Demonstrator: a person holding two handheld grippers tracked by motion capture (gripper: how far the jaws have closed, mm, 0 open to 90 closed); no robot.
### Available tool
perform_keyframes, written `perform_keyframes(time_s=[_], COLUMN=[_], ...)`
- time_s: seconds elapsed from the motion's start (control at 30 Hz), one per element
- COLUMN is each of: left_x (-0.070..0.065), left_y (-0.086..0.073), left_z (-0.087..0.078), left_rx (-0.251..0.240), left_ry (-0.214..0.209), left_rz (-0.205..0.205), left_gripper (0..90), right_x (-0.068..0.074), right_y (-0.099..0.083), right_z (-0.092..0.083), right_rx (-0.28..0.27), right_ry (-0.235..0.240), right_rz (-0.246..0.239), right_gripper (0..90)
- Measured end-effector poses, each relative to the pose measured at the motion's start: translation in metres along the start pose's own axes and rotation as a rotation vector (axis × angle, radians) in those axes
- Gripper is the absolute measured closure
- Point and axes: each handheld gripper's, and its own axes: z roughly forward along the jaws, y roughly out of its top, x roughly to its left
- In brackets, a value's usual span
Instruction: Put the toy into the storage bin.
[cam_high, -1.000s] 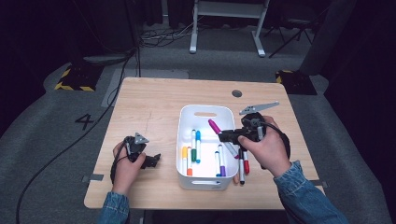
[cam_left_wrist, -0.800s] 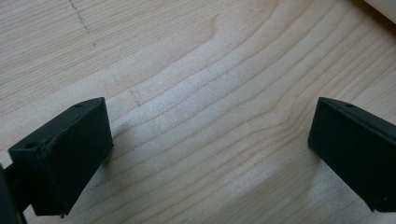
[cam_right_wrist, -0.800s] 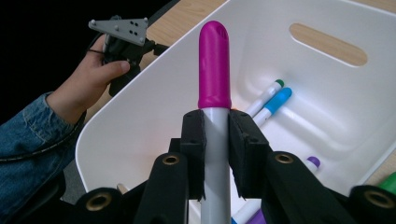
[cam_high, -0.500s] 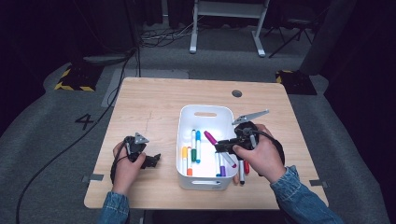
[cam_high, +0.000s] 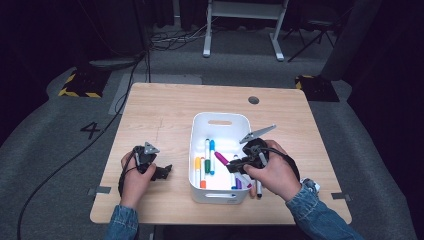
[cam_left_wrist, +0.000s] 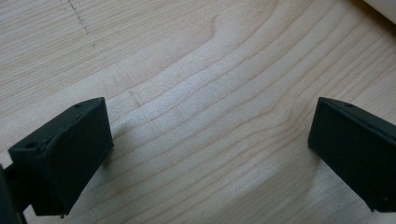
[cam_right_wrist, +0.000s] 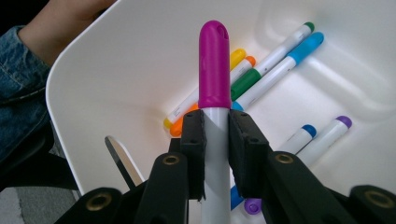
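A white bin (cam_high: 220, 120) sits mid-table and holds several markers (cam_high: 209, 156). My right gripper (cam_high: 234, 165) hangs over the bin's right half, shut on a white marker with a magenta cap (cam_high: 221, 158) (cam_right_wrist: 214, 70); the pads (cam_right_wrist: 194, 140) clamp the barrel just below the cap, which points into the bin. Below it lie yellow, orange, green and blue-capped markers (cam_right_wrist: 275, 58) and purple and blue ones (cam_right_wrist: 322, 130). My left gripper (cam_high: 162, 171) rests on the wood to the left of the bin, jaws wide apart over bare tabletop (cam_left_wrist: 196, 121).
Two more markers (cam_high: 258, 186) lie on the table just right of the bin, under the right hand. The wooden table (cam_high: 165, 115) has a round cable hole (cam_high: 253, 100) at the back right. Dark floor and a cable lie around it.
My right gripper has come down and leftward with the magenta-capped marker, from above the bin's right rim to low over its inside. The left gripper has stayed put.
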Motion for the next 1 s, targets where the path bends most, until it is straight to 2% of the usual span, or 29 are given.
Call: perform_keyframes(time_s=[0.07, 0.13, 0.27, 0.3, 0.43, 0.63, 1.0], left_x=[0.000, 0.000, 0.000, 0.000, 0.000, 0.000, 0.000], left_y=[0.000, 0.000, 0.000, 0.000, 0.000, 0.000, 0.000], left_z=[0.000, 0.000, 0.000, 0.000, 0.000, 0.000, 0.000], left_rx=[0.001, 0.001, 0.001, 0.001, -0.001, 0.000, -0.001], left_ry=[0.001, 0.000, 0.001, 0.001, 0.001, -0.001, 0.001], left_rz=[0.001, 0.000, 0.002, 0.001, 0.002, 0.005, 0.004], left_gripper=[0.0, 0.0, 0.0, 0.0, 0.0, 0.0, 0.0], right_x=[0.000, 0.002, 0.004, 0.004, 0.001, -0.009, -0.037], right_y=[-0.001, -0.002, -0.002, -0.001, -0.002, -0.005, -0.017], right_z=[0.004, 0.007, 0.006, 0.005, -0.004, -0.019, -0.048], right_rx=[0.010, 0.015, -0.033, -0.050, -0.072, -0.106, -0.146], right_ry=[0.013, 0.049, 0.053, 0.057, 0.051, 0.017, -0.033], right_rz=[-0.014, 0.007, 0.016, 0.031, 0.039, 0.053, 0.130], right_gripper=[76.7, 67.1, 56.3, 55.2, 55.3, 55.5, 57.0])
